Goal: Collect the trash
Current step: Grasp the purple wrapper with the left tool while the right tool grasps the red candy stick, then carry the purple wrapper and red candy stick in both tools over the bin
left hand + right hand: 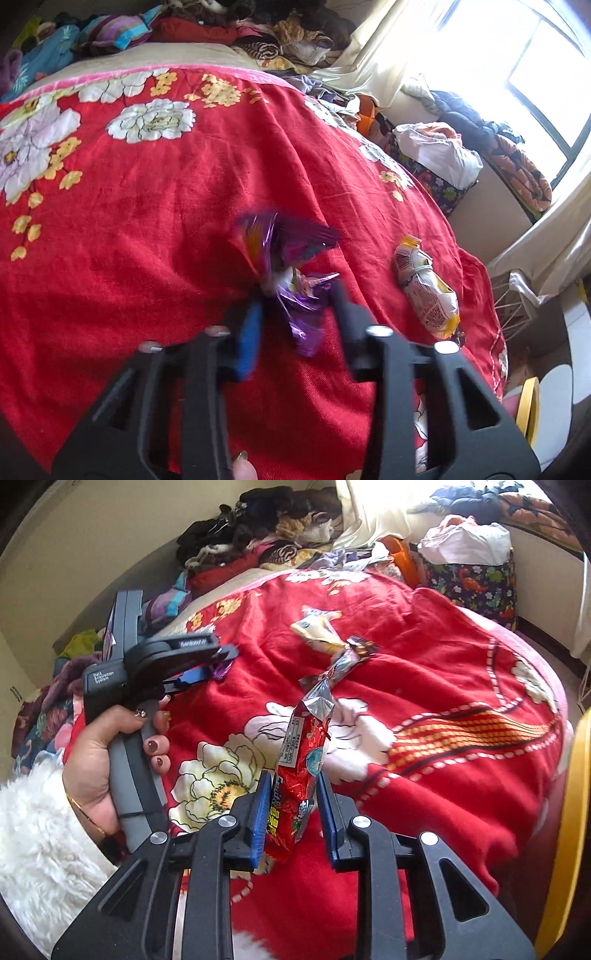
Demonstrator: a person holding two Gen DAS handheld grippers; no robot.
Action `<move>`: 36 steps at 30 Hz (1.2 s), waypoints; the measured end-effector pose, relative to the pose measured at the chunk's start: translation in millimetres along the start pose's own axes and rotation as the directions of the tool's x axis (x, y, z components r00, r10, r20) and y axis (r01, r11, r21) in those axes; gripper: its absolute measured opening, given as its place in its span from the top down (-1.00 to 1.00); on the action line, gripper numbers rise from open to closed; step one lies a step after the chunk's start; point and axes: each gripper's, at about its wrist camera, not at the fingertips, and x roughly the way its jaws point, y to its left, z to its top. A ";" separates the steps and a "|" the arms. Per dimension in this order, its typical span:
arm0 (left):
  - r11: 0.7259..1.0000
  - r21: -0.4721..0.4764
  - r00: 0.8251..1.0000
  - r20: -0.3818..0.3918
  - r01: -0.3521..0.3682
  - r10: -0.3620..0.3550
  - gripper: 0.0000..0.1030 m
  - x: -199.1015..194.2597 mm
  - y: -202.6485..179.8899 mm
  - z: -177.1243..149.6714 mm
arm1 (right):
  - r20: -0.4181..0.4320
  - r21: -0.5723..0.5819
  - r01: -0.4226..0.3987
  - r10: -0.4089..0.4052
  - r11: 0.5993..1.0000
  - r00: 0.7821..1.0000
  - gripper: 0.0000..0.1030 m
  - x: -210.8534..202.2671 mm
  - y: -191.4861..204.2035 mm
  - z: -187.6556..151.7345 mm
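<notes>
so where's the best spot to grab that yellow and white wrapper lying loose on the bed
Probably around the narrow waist of the yellow and white wrapper, where a band cinches it. It lies flat and long on the red blanket, so come from above with the fingers straddling its short width.

A foil wrapper (291, 269) is being held between the left gripper's (295, 295) fingers above the blanket (147, 206). To its right, a snack packet (426, 286) is lying on the blanket. A stick packet (301, 771) is being held upright in the right gripper (291, 805).
</notes>
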 end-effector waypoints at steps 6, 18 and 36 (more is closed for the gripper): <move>0.999 0.027 0.999 0.010 0.043 -0.043 0.60 -12.0 -8.6 -1.6 | 0.045 0.011 0.009 -0.009 1.000 0.999 0.54 -20.6 -4.9 0.6; 0.971 0.181 0.987 0.018 0.157 -0.163 0.60 -45.1 -67.4 -17.7 | 0.146 0.036 0.042 -0.046 0.998 0.988 0.55 -61.1 -20.2 7.9; 0.886 0.337 0.946 -0.048 0.319 -0.322 0.60 -75.3 -149.5 -49.9 | 0.243 0.176 0.108 -0.149 0.979 0.959 0.55 -112.2 -77.3 -1.4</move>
